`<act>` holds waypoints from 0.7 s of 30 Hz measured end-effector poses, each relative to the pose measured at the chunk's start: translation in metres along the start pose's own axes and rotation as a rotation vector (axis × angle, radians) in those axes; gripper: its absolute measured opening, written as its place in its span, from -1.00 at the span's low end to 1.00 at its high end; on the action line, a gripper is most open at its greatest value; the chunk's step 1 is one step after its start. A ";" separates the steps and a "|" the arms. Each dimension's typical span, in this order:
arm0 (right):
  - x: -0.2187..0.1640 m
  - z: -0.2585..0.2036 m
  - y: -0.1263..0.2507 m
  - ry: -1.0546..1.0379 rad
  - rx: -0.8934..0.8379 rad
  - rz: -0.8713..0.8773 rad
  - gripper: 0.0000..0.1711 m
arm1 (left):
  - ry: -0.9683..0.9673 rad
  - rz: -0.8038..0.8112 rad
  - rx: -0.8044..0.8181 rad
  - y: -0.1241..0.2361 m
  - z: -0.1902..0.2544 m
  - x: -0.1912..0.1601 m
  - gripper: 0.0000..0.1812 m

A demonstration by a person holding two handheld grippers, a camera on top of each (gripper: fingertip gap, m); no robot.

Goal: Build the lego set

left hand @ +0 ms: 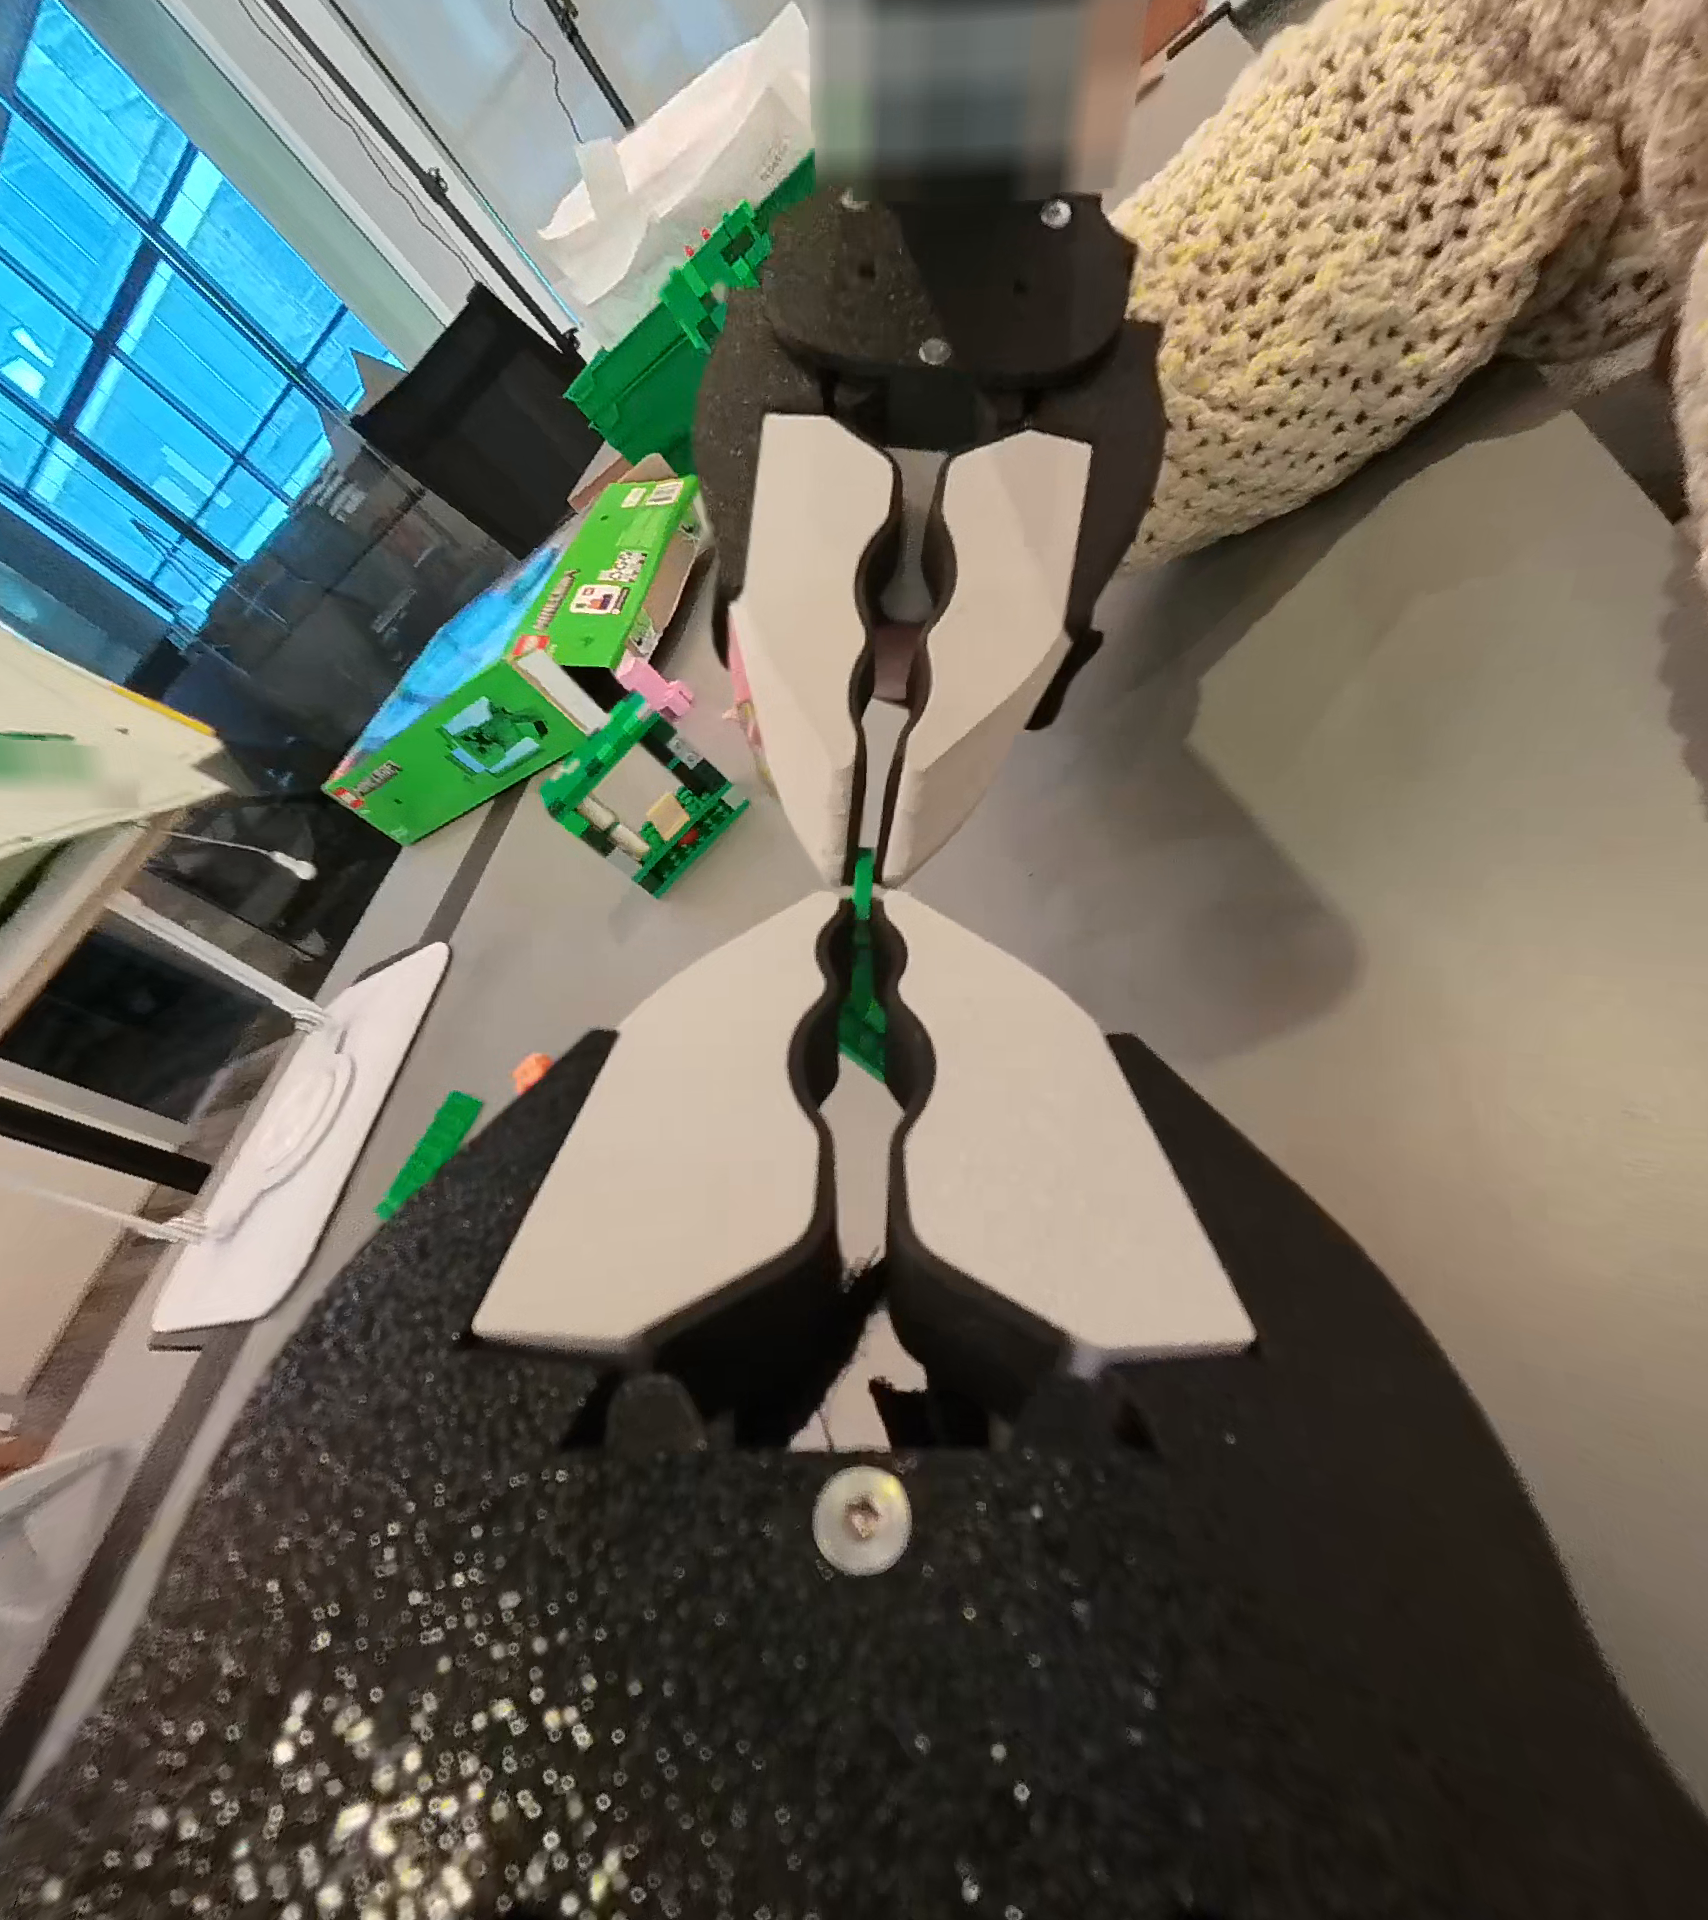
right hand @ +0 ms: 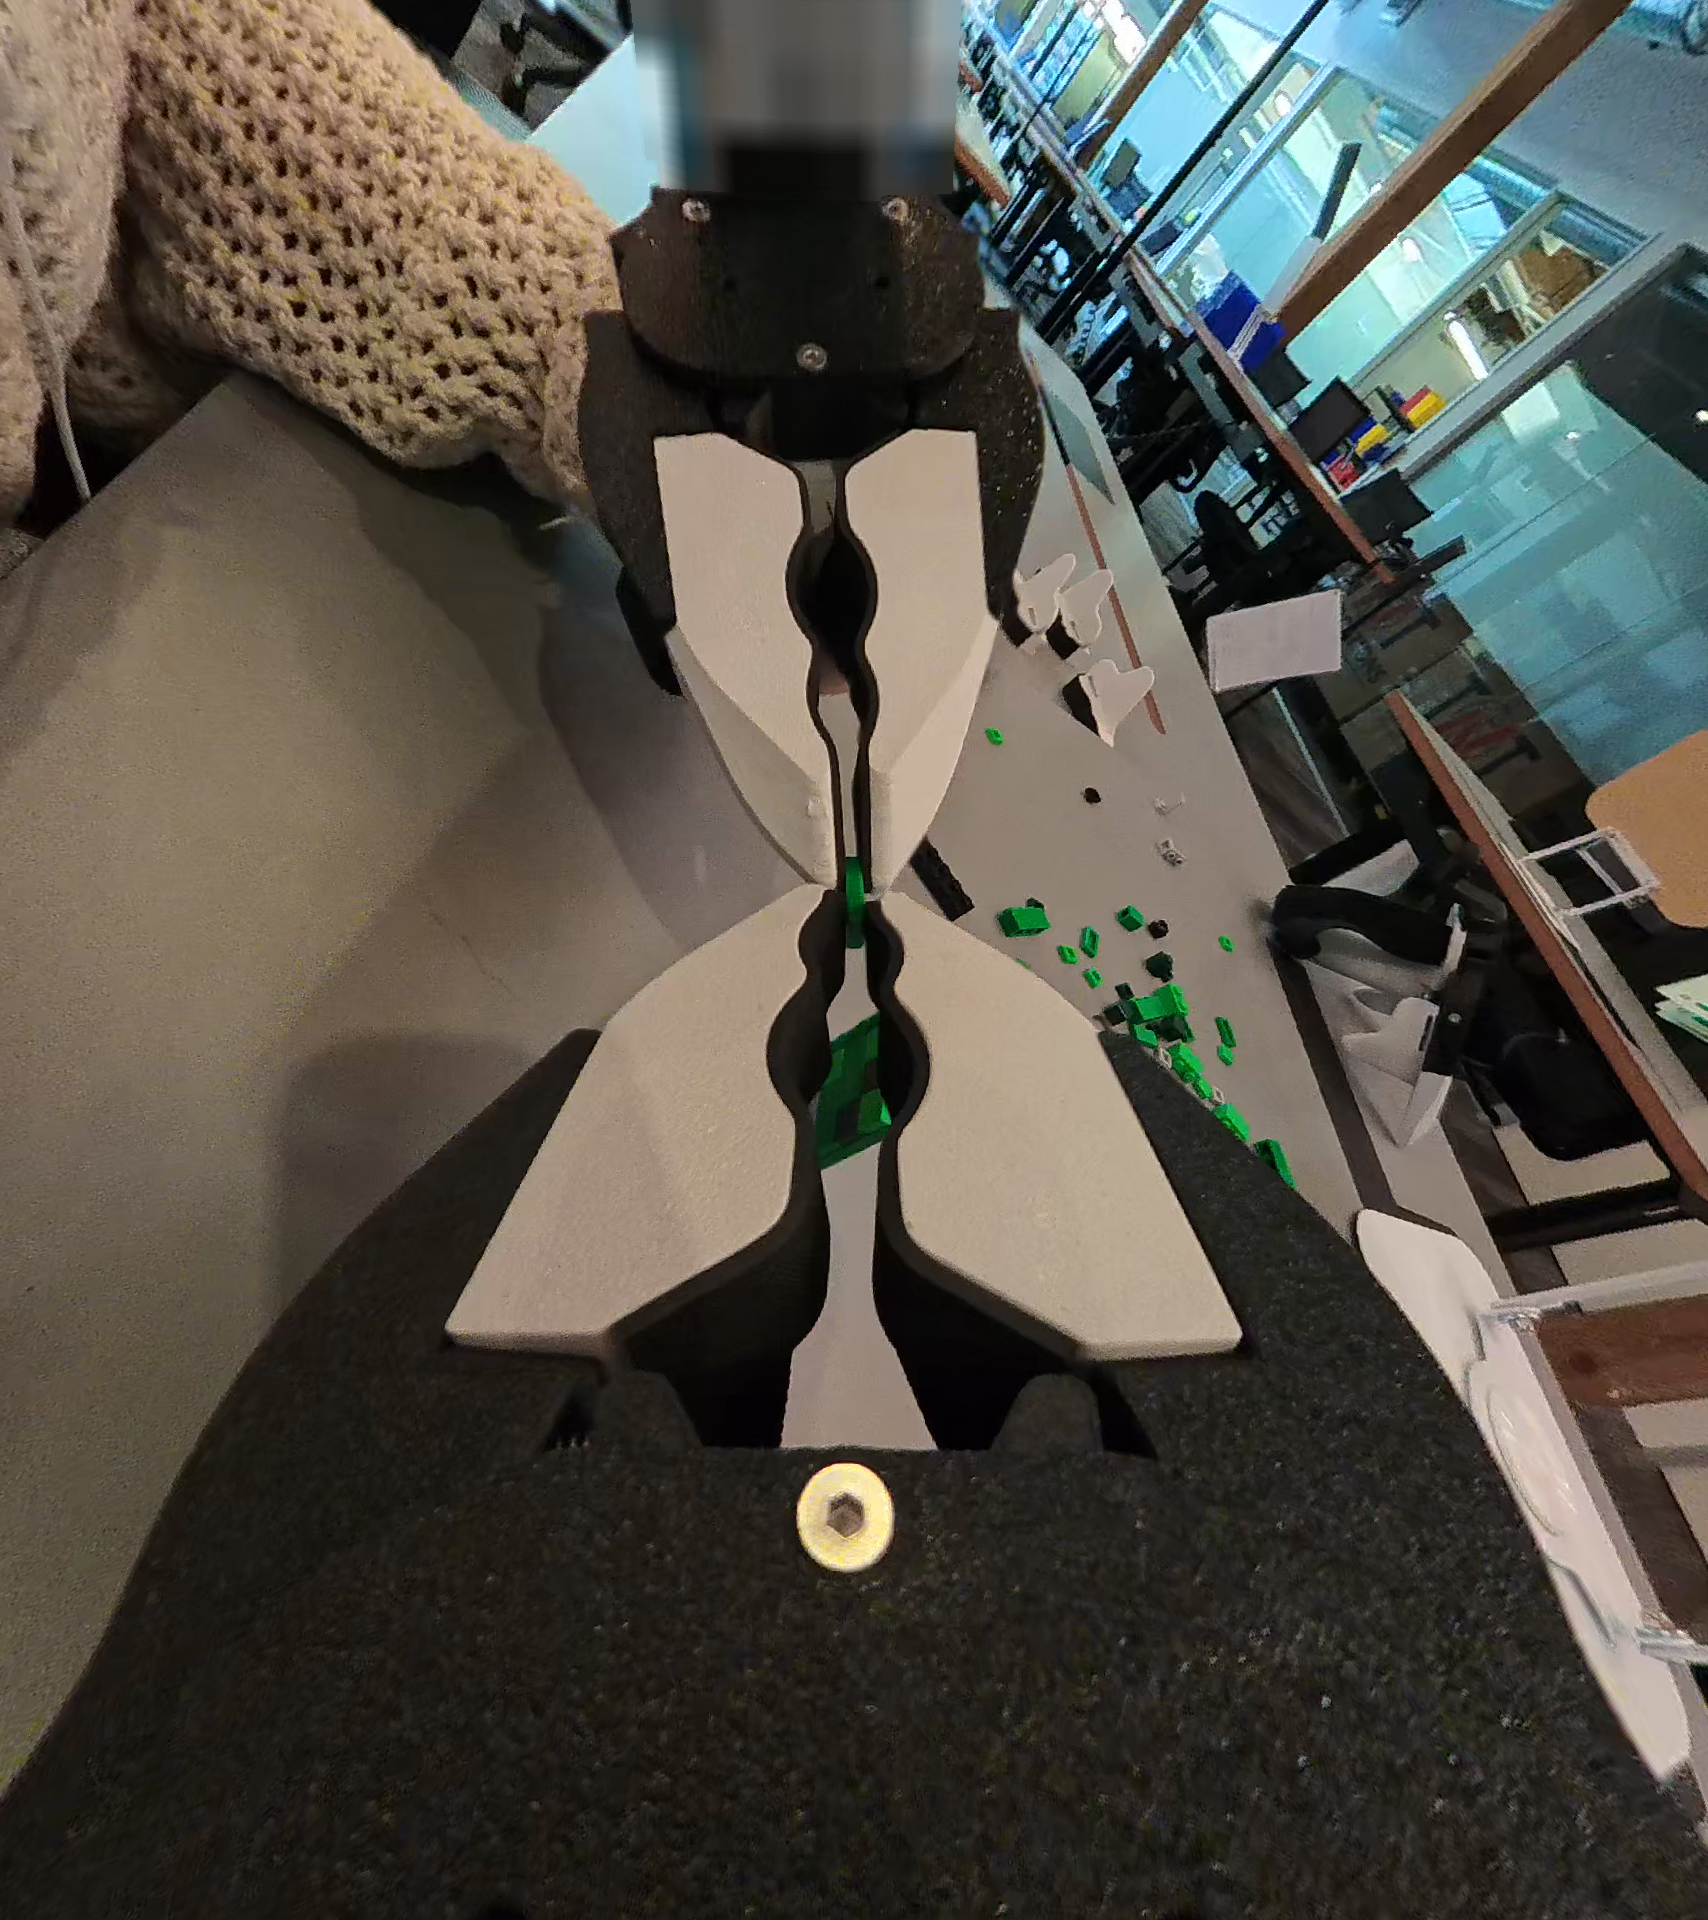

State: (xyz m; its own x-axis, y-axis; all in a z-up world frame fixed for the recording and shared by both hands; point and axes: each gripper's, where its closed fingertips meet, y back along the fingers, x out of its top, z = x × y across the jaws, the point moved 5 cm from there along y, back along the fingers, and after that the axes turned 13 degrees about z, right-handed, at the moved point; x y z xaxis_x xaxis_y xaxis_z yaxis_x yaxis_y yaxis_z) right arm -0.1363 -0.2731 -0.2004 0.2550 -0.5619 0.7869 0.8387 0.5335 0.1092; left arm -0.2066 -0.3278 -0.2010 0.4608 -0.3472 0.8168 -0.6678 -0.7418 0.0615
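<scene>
Above table [left hand: 1349, 727]: both claws pinch green piece [left hand: 862, 883] | boxed set [left hand: 476, 727] left-view only; loose bricks [right hand: 1156, 1013] right-view only

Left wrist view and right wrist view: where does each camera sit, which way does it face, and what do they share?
Left wrist view: sits on the left gripper, looking along its fingers at the right gripper tip to tip, past it a green box and part-built model; a knit sleeve shows.
Right wrist view: sits on the right gripper, facing the left gripper, loose green bricks beside.
Shared: both grippers, pinching one small green piece over the grey table.
</scene>
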 end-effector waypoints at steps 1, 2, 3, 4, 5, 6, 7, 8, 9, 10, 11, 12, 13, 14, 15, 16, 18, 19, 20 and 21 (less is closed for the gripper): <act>0.000 0.001 0.001 -0.010 -0.012 0.014 -0.96 | 0.030 -0.005 -0.006 0.001 -0.001 0.000 -0.98; -0.001 0.003 0.002 -0.033 -0.021 0.025 -0.94 | 0.059 -0.028 -0.018 0.002 -0.003 -0.003 -0.98; -0.003 0.005 0.002 -0.071 -0.027 0.022 -0.86 | 0.089 -0.059 -0.027 0.004 -0.005 -0.007 -0.97; -0.007 0.007 0.002 -0.123 -0.025 -0.002 -0.75 | 0.117 -0.079 -0.037 0.006 -0.006 -0.011 -0.97; -0.010 0.007 0.002 -0.185 -0.005 -0.026 -0.63 | 0.149 -0.086 -0.049 0.007 -0.007 -0.014 -0.97; -0.013 0.007 0.000 -0.247 0.015 -0.040 -0.52 | 0.177 -0.089 -0.059 0.007 -0.008 -0.017 -0.97; -0.016 0.006 -0.002 -0.301 0.032 -0.052 -0.45 | 0.195 -0.091 -0.065 0.007 -0.009 -0.019 -0.97; -0.018 0.005 -0.005 -0.343 0.042 -0.064 -0.41 | 0.205 -0.097 -0.074 0.007 -0.010 -0.021 -0.97; -0.021 0.005 -0.007 -0.376 0.045 -0.082 -0.41 | 0.214 -0.104 -0.086 0.007 -0.010 -0.024 -0.97; -0.025 0.005 -0.009 -0.402 0.046 -0.108 -0.42 | 0.226 -0.108 -0.102 0.006 -0.011 -0.025 -0.97; -0.028 0.004 -0.011 -0.419 0.050 -0.127 -0.45 | 0.236 -0.109 -0.117 0.005 -0.011 -0.026 -0.97; -0.030 0.004 -0.013 -0.429 0.043 -0.136 -0.49 | 0.243 -0.112 -0.125 0.005 -0.012 -0.027 -0.97; -0.032 0.005 -0.014 -0.438 0.032 -0.139 -0.54 | 0.248 -0.110 -0.131 0.004 -0.013 -0.028 -0.97; -0.033 0.006 -0.015 -0.449 0.028 -0.139 -0.59 | 0.256 -0.106 -0.140 0.003 -0.014 -0.028 -0.97; -0.033 0.006 -0.015 -0.460 0.026 -0.138 -0.62 | 0.263 -0.102 -0.148 0.002 -0.015 -0.028 -0.97; -0.033 0.007 -0.016 -0.467 0.023 -0.134 -0.64 | 0.267 -0.103 -0.156 0.002 -0.016 -0.029 -0.97; -0.033 0.007 -0.015 -0.473 0.019 -0.130 -0.67 | 0.274 -0.109 -0.174 0.001 -0.015 -0.030 -0.97; -0.033 0.007 -0.015 -0.473 0.017 -0.127 -0.69 | 0.274 -0.112 -0.182 0.000 -0.015 -0.030 -0.97; -0.033 0.008 -0.014 -0.472 0.013 -0.126 -0.71 | 0.277 -0.118 -0.193 0.000 -0.014 -0.030 -0.97; -0.033 0.008 -0.014 -0.472 0.011 -0.125 -0.72 | 0.274 -0.124 -0.197 -0.001 -0.013 -0.031 -0.97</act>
State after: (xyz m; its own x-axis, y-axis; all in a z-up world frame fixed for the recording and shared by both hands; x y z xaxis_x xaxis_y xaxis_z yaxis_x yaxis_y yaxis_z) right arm -0.1602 -0.2574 -0.2229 -0.0959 -0.2757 0.9565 0.8432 0.4881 0.2252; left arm -0.2282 -0.3086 -0.2187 0.3894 -0.0755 0.9180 -0.7288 -0.6347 0.2569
